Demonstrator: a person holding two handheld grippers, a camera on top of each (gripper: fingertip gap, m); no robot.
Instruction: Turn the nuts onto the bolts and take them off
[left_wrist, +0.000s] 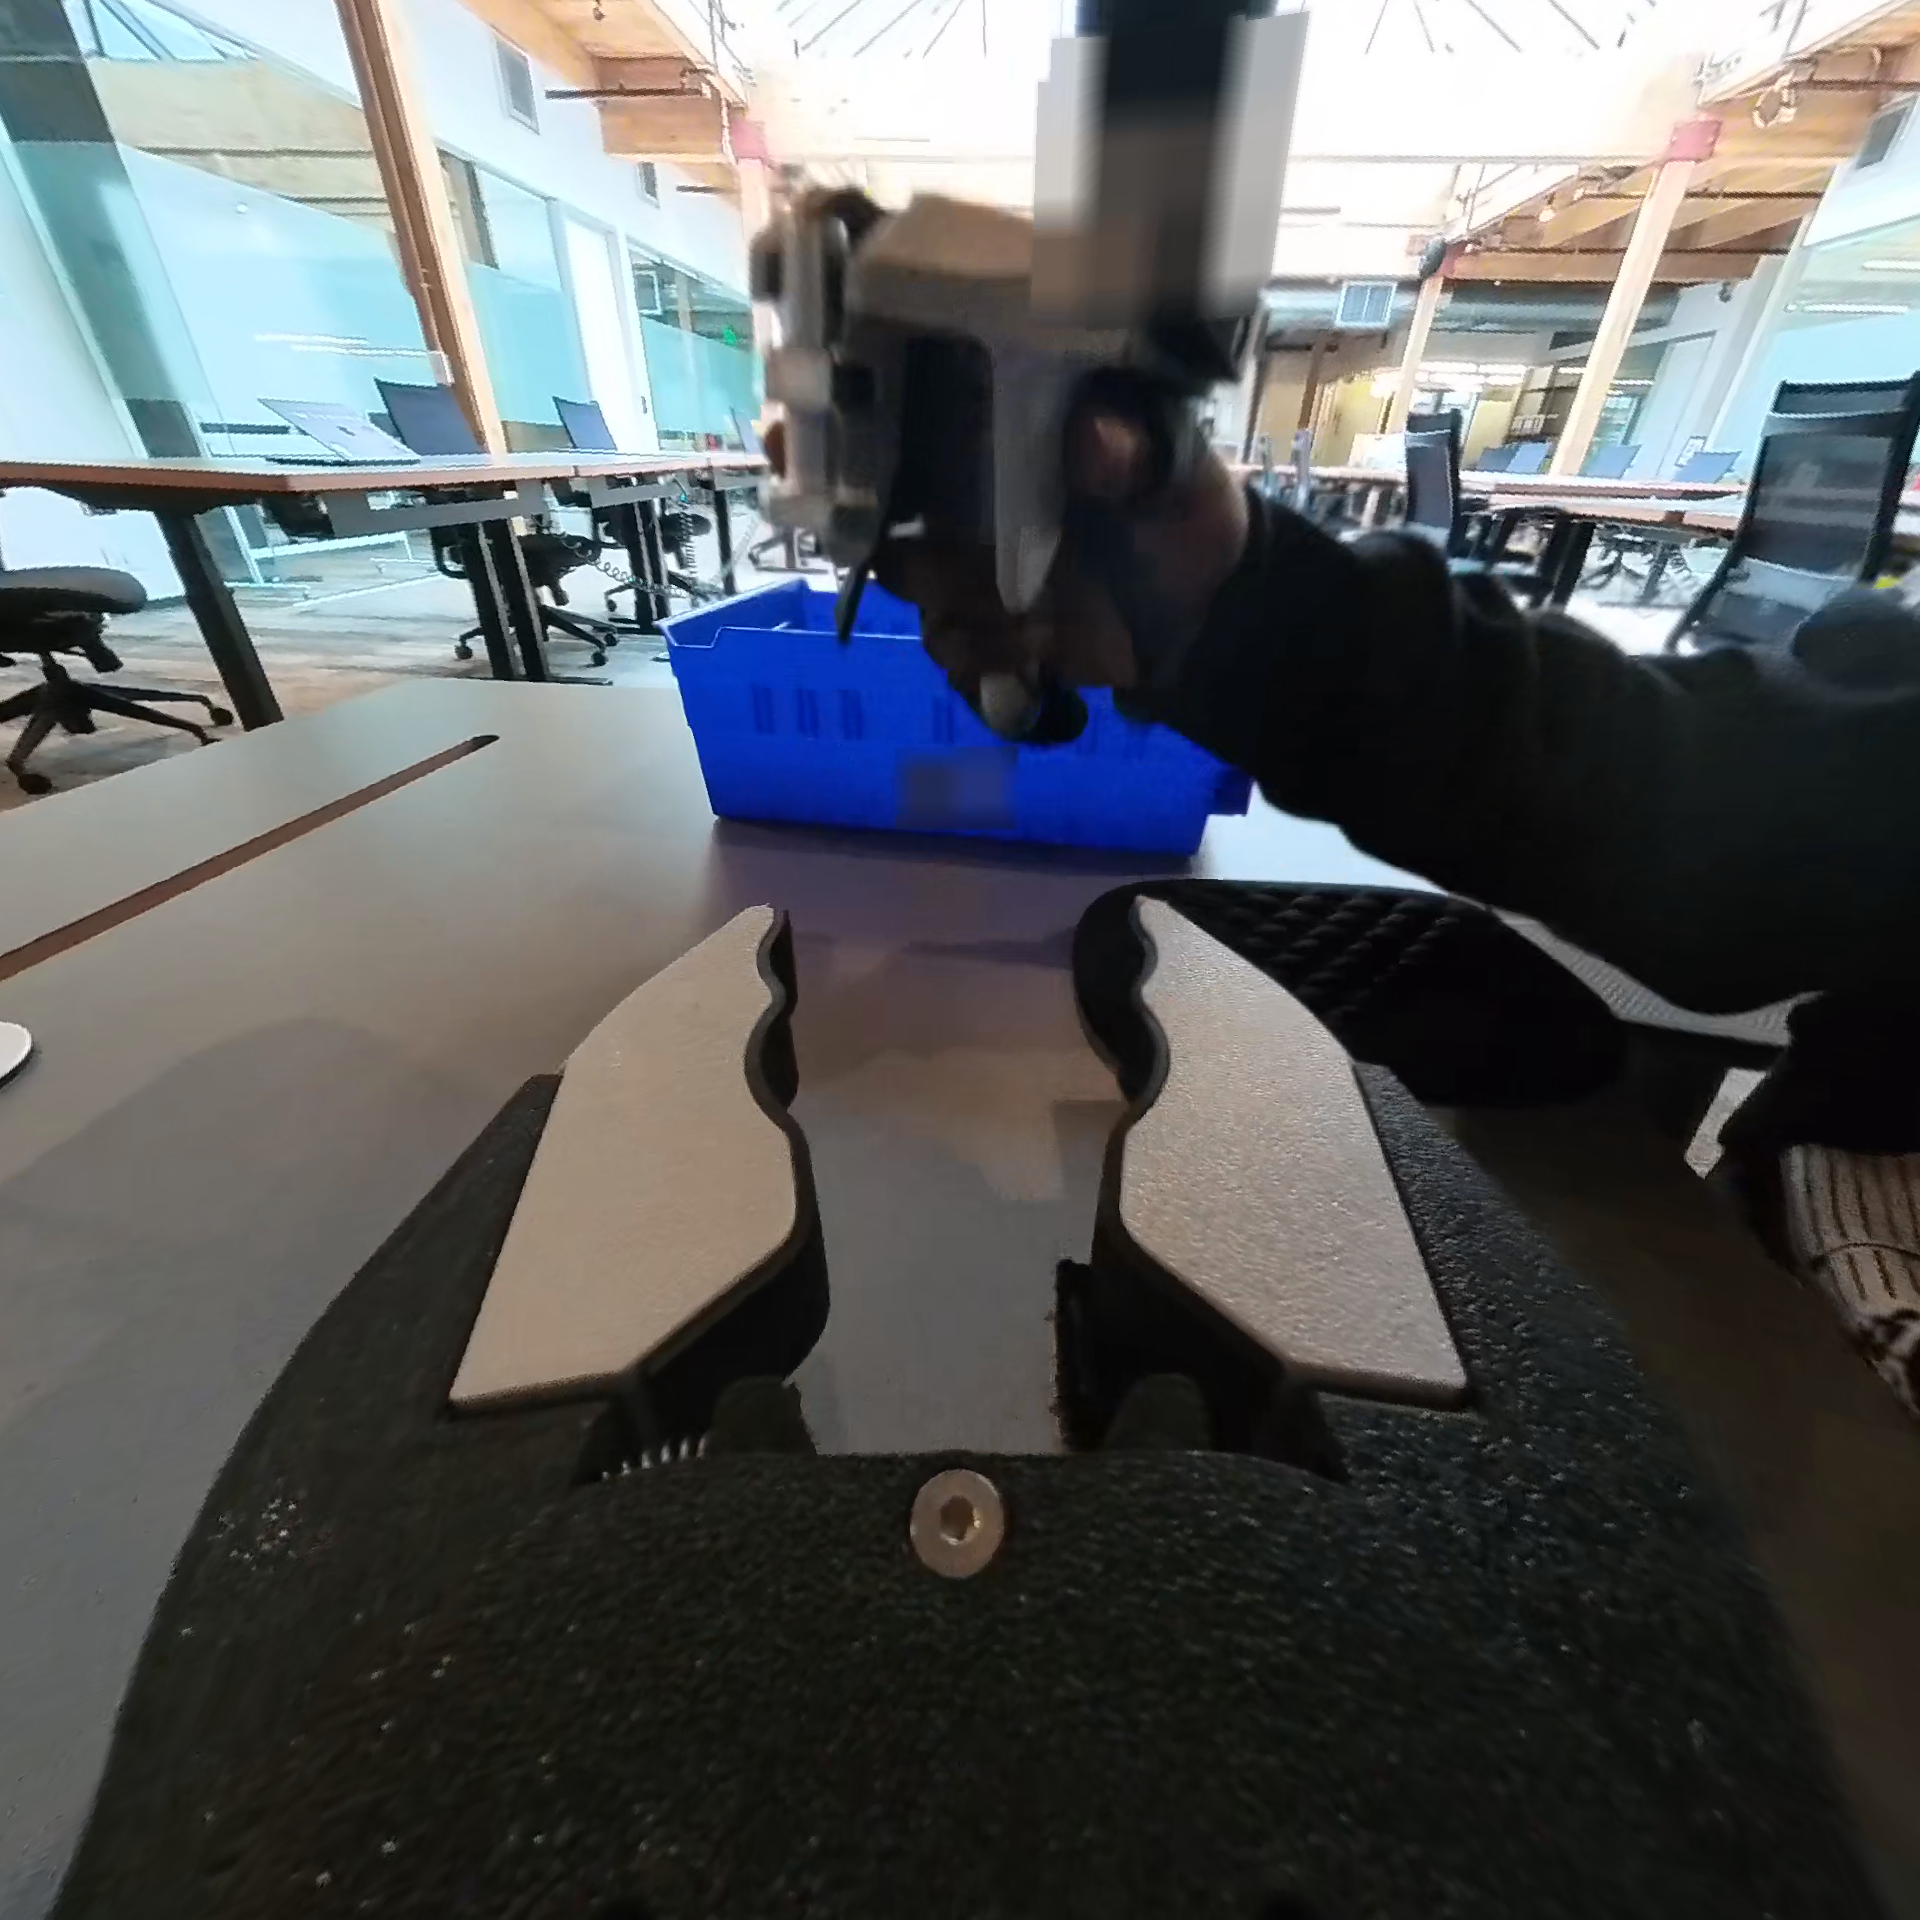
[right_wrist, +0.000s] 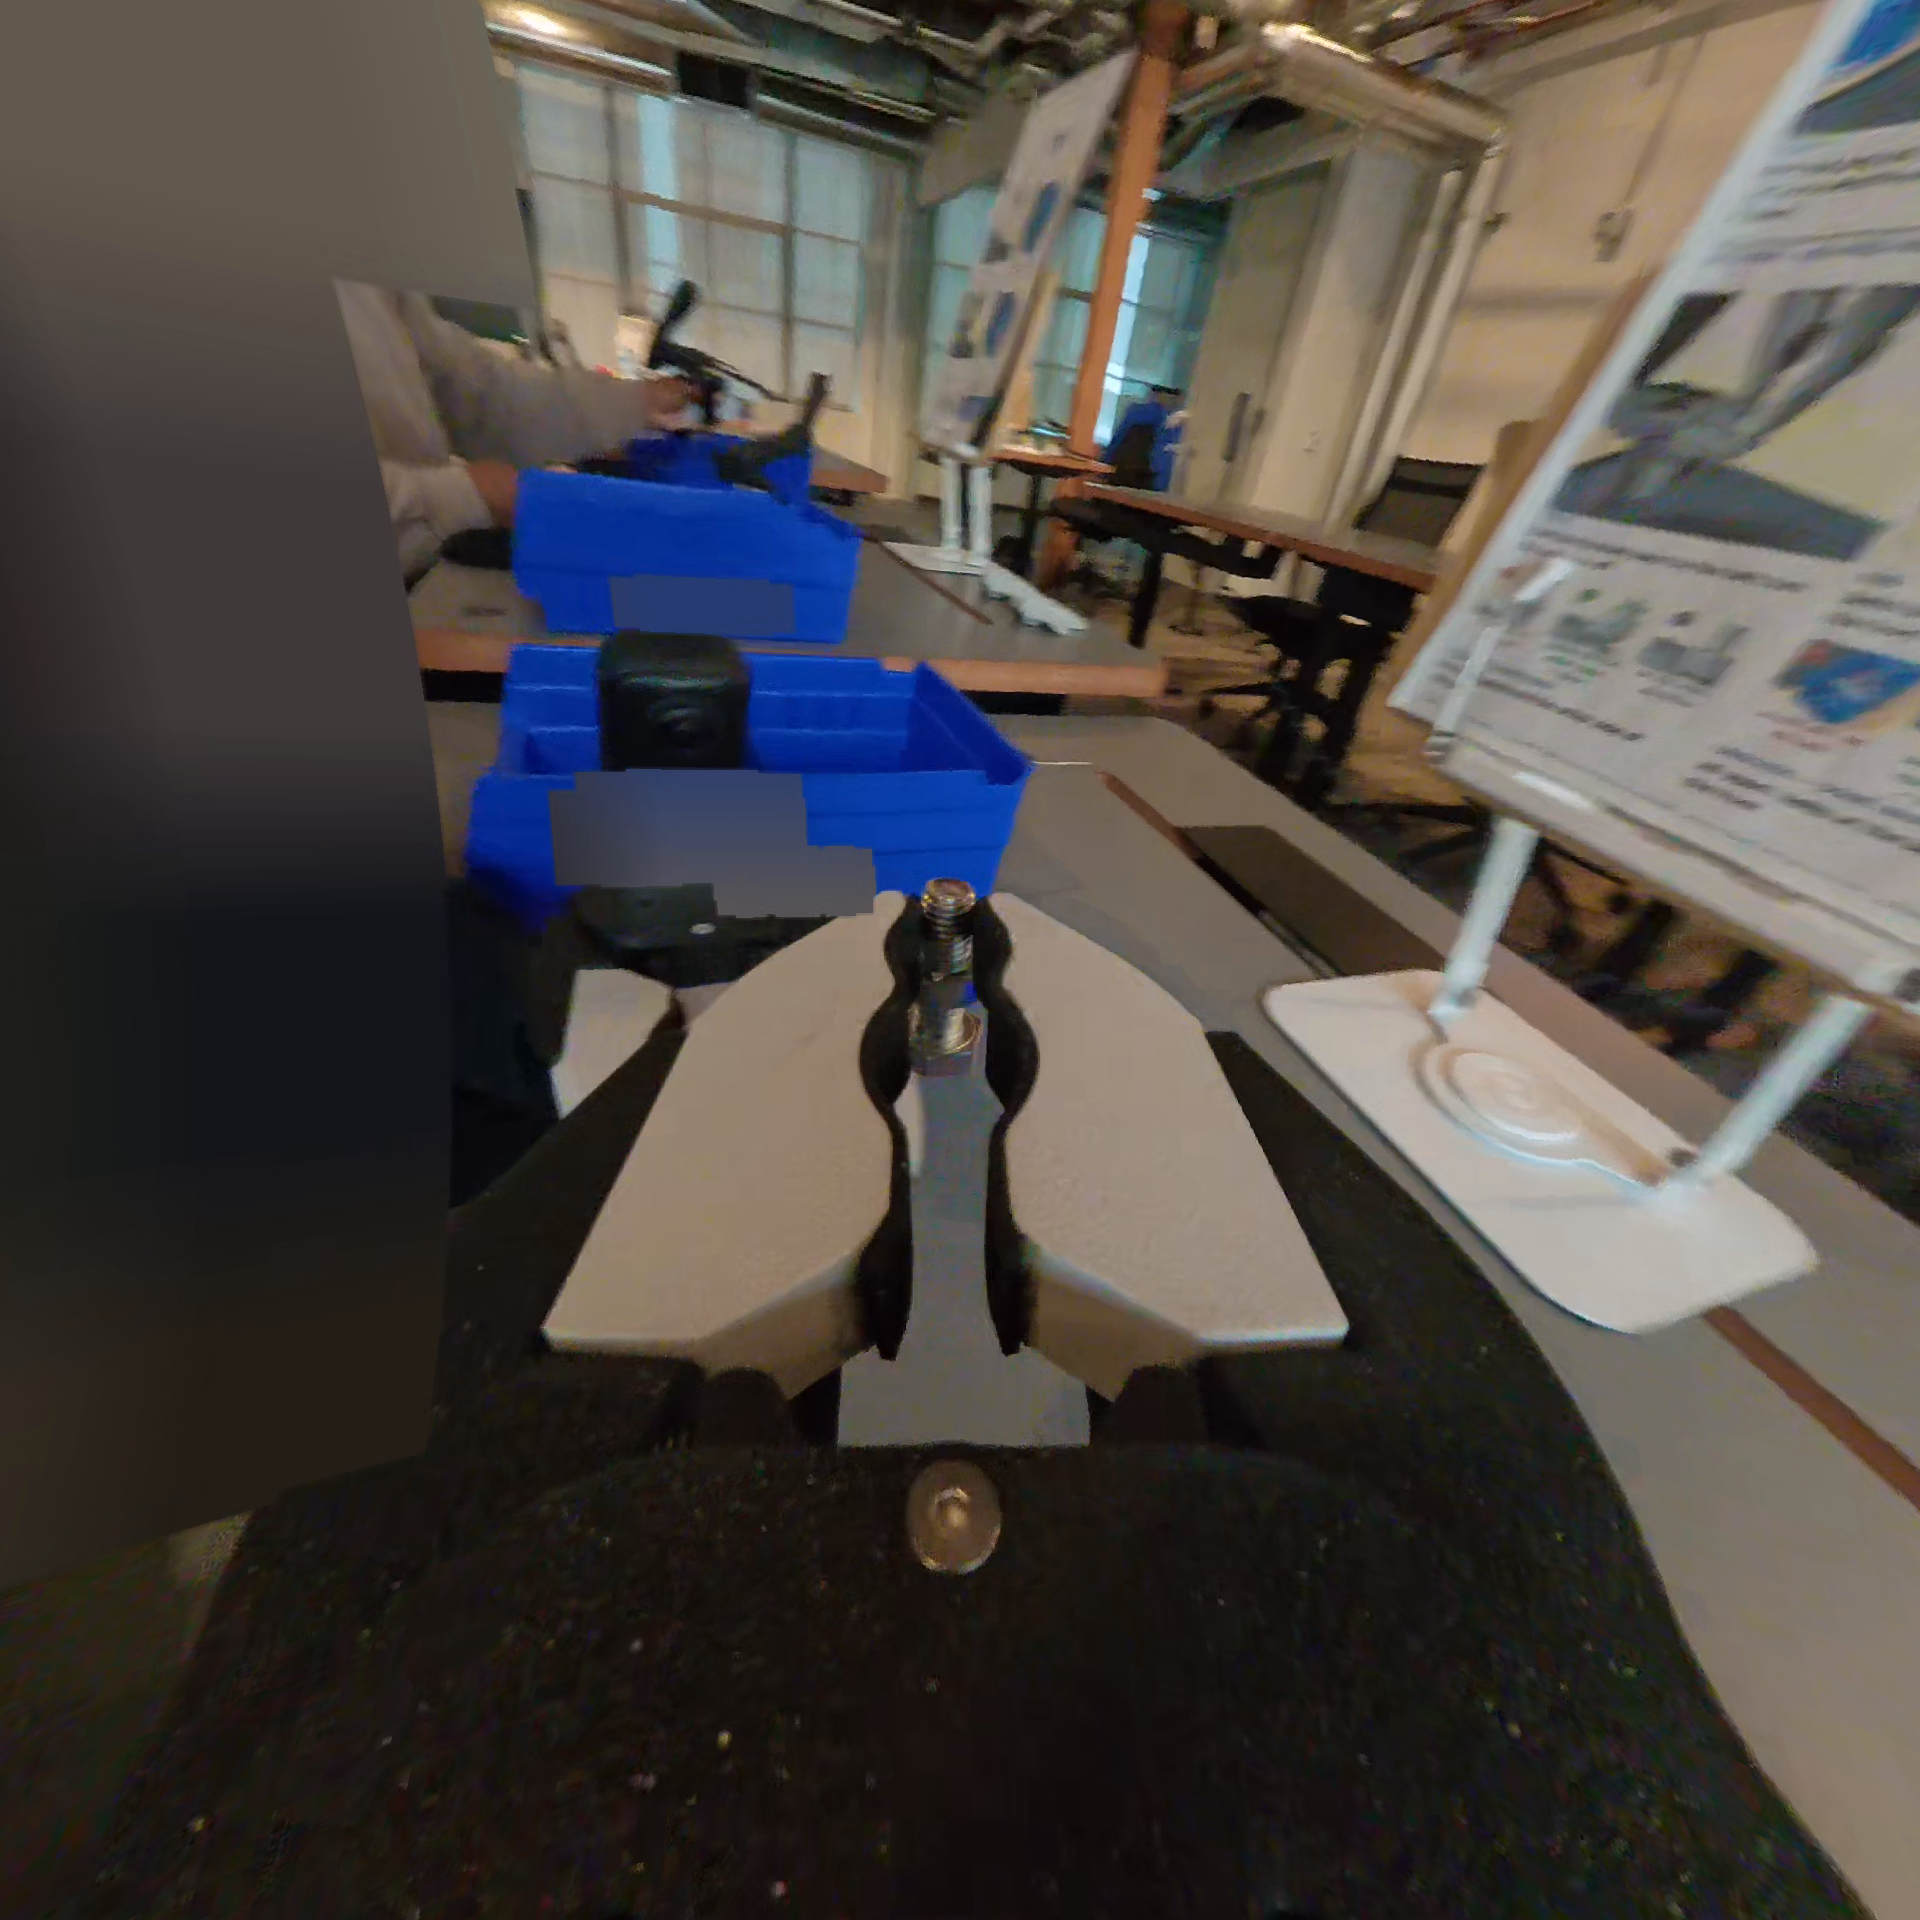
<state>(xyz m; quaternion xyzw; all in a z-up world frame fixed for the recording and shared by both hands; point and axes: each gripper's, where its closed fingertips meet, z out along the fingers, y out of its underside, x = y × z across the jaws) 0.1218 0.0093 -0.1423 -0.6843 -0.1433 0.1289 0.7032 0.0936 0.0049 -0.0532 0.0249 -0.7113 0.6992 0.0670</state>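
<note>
Steel shows between your right gripper (right_wrist: 945, 935) tips: they are clenched on a bolt (right_wrist: 943, 971), its threaded end pointing away from you and a nut (right_wrist: 943, 1042) sitting on the shaft just nearer than the grip. Right of it a white sign stand (right_wrist: 1538, 1174) rests on the grey table (right_wrist: 1132, 862); beyond the tips sits a blue bin (right_wrist: 914, 790), with a second bin (right_wrist: 675, 551) farther off. Your left gripper (left_wrist: 935, 971) hangs released over the table (left_wrist: 312, 935), nothing between its fingers. Farther on, its view shows a gloved hand (left_wrist: 1091, 582) raising the right gripper in front of the bin (left_wrist: 831, 748).
</note>
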